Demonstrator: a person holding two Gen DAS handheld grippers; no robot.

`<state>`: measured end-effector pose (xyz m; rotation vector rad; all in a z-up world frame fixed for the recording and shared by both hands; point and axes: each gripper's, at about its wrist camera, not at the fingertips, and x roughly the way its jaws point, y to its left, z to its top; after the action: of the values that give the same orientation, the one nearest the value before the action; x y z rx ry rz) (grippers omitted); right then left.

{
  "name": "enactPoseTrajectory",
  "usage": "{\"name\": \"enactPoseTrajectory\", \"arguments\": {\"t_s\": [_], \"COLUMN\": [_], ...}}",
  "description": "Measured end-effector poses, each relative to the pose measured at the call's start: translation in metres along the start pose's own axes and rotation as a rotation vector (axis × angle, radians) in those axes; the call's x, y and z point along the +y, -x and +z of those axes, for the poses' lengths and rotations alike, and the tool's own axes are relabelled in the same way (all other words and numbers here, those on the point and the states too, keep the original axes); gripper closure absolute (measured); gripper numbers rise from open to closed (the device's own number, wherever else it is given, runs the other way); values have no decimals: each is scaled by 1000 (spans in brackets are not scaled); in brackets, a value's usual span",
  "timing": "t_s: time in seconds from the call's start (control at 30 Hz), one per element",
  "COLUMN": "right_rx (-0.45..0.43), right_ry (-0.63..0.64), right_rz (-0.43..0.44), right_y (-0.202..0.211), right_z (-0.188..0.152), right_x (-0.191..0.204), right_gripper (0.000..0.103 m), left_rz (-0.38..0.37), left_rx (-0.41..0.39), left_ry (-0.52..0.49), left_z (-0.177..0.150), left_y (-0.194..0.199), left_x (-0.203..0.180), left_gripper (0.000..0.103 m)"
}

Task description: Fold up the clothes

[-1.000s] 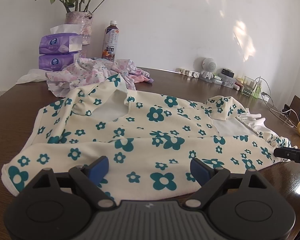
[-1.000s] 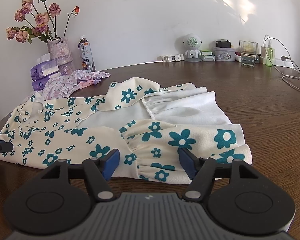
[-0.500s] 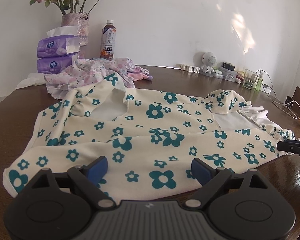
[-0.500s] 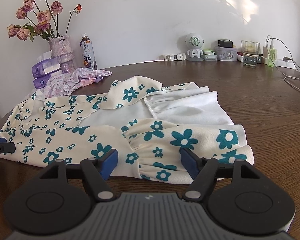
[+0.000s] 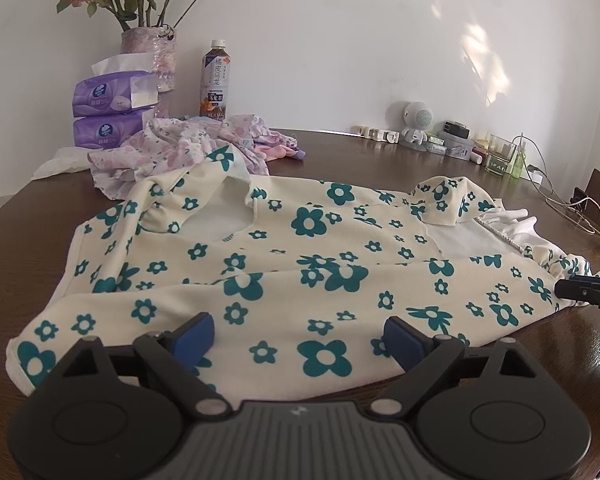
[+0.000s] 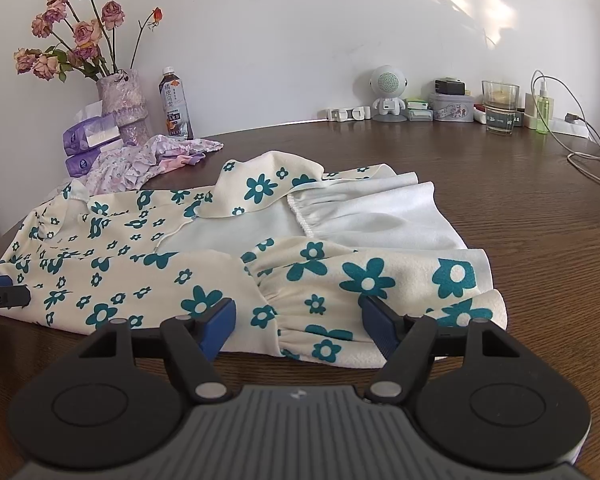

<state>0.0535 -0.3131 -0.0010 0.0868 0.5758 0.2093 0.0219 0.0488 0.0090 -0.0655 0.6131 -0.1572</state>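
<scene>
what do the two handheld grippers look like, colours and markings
Both match: the left gripper and right gripper each have a ribbed grey body with a small pale logo, black angular finger arms on round black discs with silver pivot pins, and blue pads. No cables or sleeves show.

Vase of roses point(image 6: 122, 100); tea bottle point(image 5: 216, 80) — tissue packs point(image 5: 112, 108); robot speaker point(image 6: 387, 92).

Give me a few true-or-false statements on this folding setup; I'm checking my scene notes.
1. Both the left gripper and the right gripper are open. True.
2. The flowered garment lies on the wooden table. True.
3. The drink bottle lies on its side. False: it stands upright.
4. The vase holds no flowers. False: it holds roses.
5. A pink-and-purple garment lies crumpled behind the flowered one. True.
</scene>
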Motion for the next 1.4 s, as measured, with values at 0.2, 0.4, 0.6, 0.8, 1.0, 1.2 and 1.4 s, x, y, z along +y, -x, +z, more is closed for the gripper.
{"name": "enactPoseTrajectory", "arguments": {"t_s": [0.2,0.4,0.6,0.8,1.0,1.2,1.4], "right_rx": [2,5,29,27,43,39,44], "right_ry": [2,8,70,17,87,151,222], "right_rz": [0,-3,-28,97,107,87,69], "right_y": [0,0,-3,-1,-9,-13,-27], "right_z": [0,0,5,39,70,101,149], "right_x": [0,1,11,10,13,12,14], "right_gripper": [32,31,29,29,29,29,38], "left_rz": [-2,-6,-39,-73,-72,-22,36], "left_rx": [2,10,-12,-45,-51,-80,-34], "left_ry": [-2,-16,46,97,43,-76,-108], "left_z": [0,1,2,26,57,94,128], "left_y": [0,-2,8,27,37,41,20], "left_x": [0,-2,6,19,29,39,56], "left_gripper": [10,7,8,8,8,8,20]}}
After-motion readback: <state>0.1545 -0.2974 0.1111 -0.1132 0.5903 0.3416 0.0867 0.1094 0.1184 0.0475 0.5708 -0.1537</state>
